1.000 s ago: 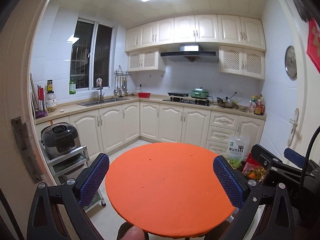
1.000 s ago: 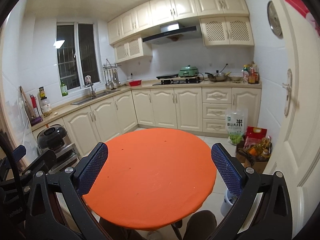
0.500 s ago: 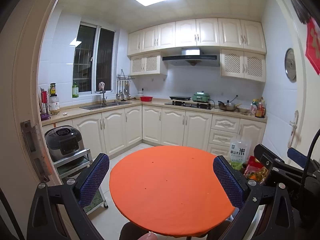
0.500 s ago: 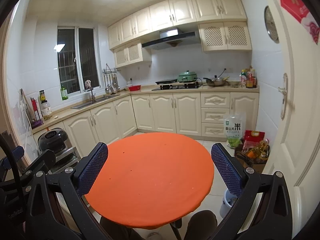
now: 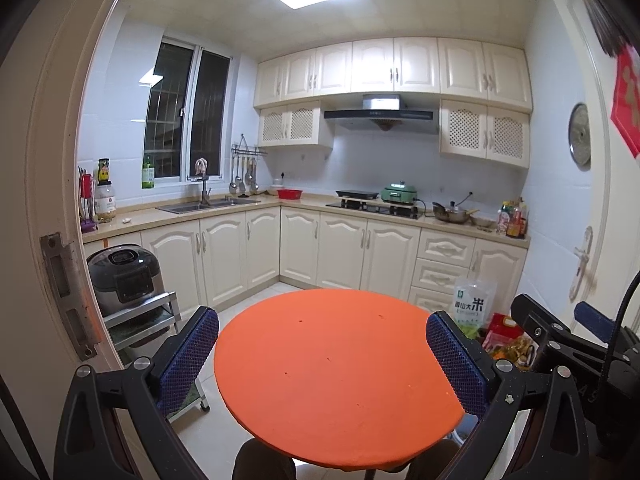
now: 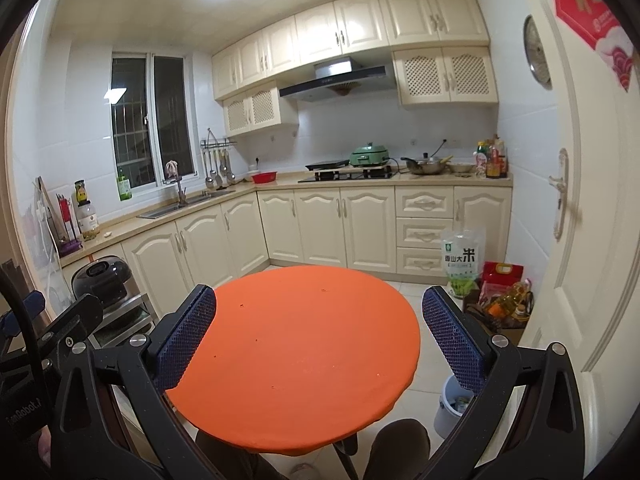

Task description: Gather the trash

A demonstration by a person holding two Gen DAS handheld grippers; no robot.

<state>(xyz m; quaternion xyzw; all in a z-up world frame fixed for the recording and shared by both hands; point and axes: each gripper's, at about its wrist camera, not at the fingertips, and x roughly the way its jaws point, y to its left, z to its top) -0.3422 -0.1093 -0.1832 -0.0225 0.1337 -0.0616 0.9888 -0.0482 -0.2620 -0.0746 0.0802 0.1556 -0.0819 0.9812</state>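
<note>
Cream cabinets run along two walls of the kitchen, with a matching upper row over a range hood and a dark barred window above the sink. Nearer, a round orange table fills the middle of both views; its top shows only a few tiny dark specks and carries nothing that can be made out as trash. Beneath its near edge the person's knees show.

On the floor to the right of the table, close to the white door, stands a small pale waste bin with a few scraps inside, seen only from the right wrist. Behind it a rice bag leans on the drawers, next to a red packet and a box of bottles. To the left a black rice cooker sits on a low metal rack.

Both tools hover level with the table's near side, well apart from the bin. The left gripper has its blue-padded fingers spread wide, grasping nothing. The right gripper is likewise released, its fingers far apart with only the table seen between them. Each tool's black frame shows at the edge of the other's view.
</note>
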